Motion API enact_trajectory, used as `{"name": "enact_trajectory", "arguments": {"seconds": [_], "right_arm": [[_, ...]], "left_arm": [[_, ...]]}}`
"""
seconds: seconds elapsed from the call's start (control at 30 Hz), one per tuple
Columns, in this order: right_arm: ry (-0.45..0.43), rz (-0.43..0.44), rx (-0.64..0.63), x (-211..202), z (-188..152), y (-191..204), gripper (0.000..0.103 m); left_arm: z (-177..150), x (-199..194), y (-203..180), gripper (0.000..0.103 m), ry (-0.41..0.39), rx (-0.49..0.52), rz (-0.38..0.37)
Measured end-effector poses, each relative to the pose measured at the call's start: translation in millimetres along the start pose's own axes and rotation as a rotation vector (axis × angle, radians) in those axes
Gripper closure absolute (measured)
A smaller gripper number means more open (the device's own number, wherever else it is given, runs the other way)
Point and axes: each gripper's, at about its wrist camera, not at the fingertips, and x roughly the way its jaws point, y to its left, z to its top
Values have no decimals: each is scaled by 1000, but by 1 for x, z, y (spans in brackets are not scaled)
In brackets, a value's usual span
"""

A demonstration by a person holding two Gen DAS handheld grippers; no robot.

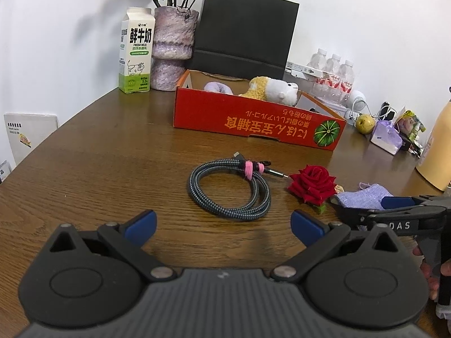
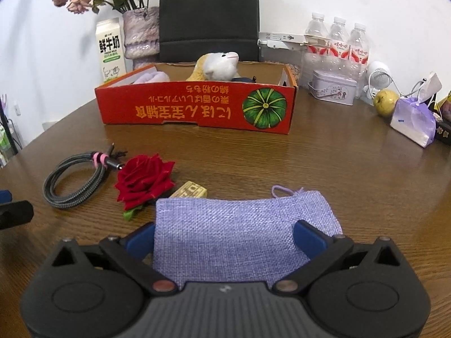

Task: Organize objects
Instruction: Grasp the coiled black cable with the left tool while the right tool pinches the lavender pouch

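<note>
A lilac woven pouch [image 2: 234, 225] lies flat on the wooden table, and my right gripper [image 2: 225, 239] is open with its blue pads on either side of the pouch's near end. Left of the pouch lie a red rose [image 2: 143, 180], a small tan block [image 2: 190, 191] and a coiled grey cable [image 2: 76, 180] tied with pink bands. My left gripper [image 1: 224, 225] is open and holds nothing, a little short of the cable [image 1: 229, 190]. The red cardboard box [image 1: 253, 121] behind holds a plush toy [image 1: 270, 88] and a pale purple item.
A milk carton [image 1: 136, 53], vase [image 1: 172, 48] and black paper bag [image 1: 242, 28] stand behind the box. At the right are water bottles [image 2: 338, 45], a tin [image 2: 332, 87], a green fruit [image 2: 384, 101], a purple tissue pack [image 2: 413, 122] and a yellow container [image 1: 439, 146].
</note>
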Motion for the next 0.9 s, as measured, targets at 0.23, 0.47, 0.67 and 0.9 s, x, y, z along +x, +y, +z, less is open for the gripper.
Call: {"name": "enact_trajectory", "arguments": {"seconds": [0.23, 0.47, 0.67, 0.9], "right_arm": [[-51, -34, 83, -11, -3, -16, 52], [-59, -34, 82, -14, -5, -20, 88], [-64, -24, 61, -15, -5, -15, 94], [-78, -20, 78, -17, -5, -17, 95]], "left_arm": [[-1, 0, -1, 0, 2, 5, -3], [-2, 4, -1, 0, 20, -1, 10], [7, 10, -6, 0, 60, 30, 7], [38, 34, -25, 0, 122, 140, 31]]}}
